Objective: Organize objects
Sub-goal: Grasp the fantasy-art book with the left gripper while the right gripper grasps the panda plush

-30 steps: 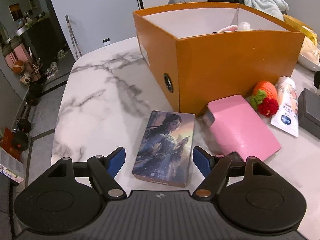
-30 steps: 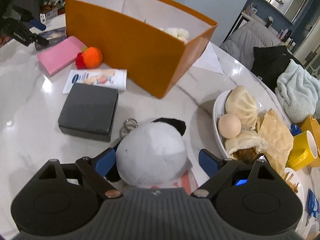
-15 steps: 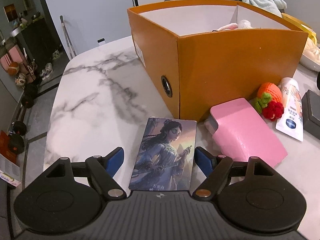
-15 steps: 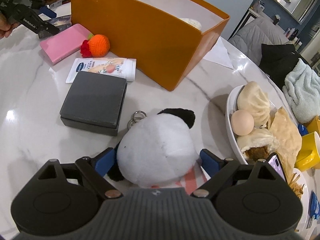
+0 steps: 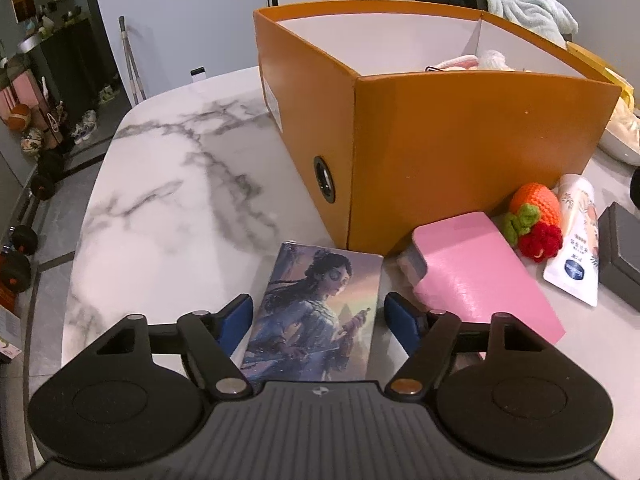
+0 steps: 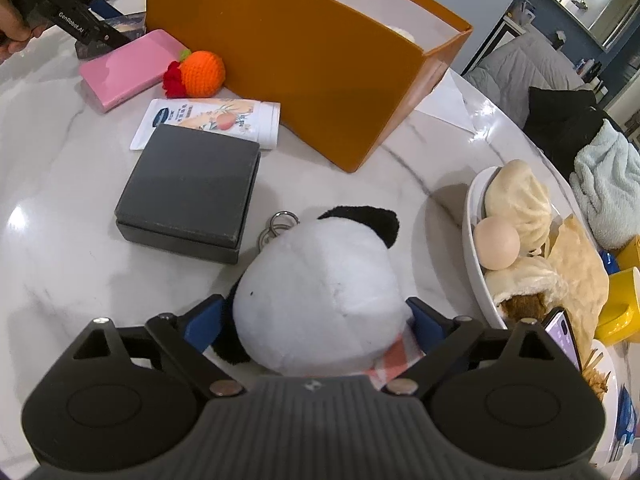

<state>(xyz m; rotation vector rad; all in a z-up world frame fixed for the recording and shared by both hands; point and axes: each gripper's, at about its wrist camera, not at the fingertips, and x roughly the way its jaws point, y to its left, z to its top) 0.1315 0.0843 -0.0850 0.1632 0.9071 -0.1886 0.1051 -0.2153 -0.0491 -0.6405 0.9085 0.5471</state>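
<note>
An illustrated card box (image 5: 316,312) lies on the marble table between the fingers of my left gripper (image 5: 318,320), which is open around it with small gaps on both sides. My right gripper (image 6: 316,320) straddles a plush panda (image 6: 320,292) with a keyring; its pads sit at the panda's sides and I cannot tell if they press it. The orange storage box (image 5: 460,160), also in the right wrist view (image 6: 304,60), stands behind, with soft items inside.
A pink case (image 5: 480,268), a crocheted orange and red toy (image 5: 534,220), a white tube (image 5: 576,240) and a dark grey box (image 6: 188,192) lie in front of the orange box. A white dish of buns and an egg (image 6: 480,200) sits at the right.
My left gripper moved forward so the card box lies deeper between its fingers. My right gripper moved down and forward over the panda, which now fills the gap between its fingers.
</note>
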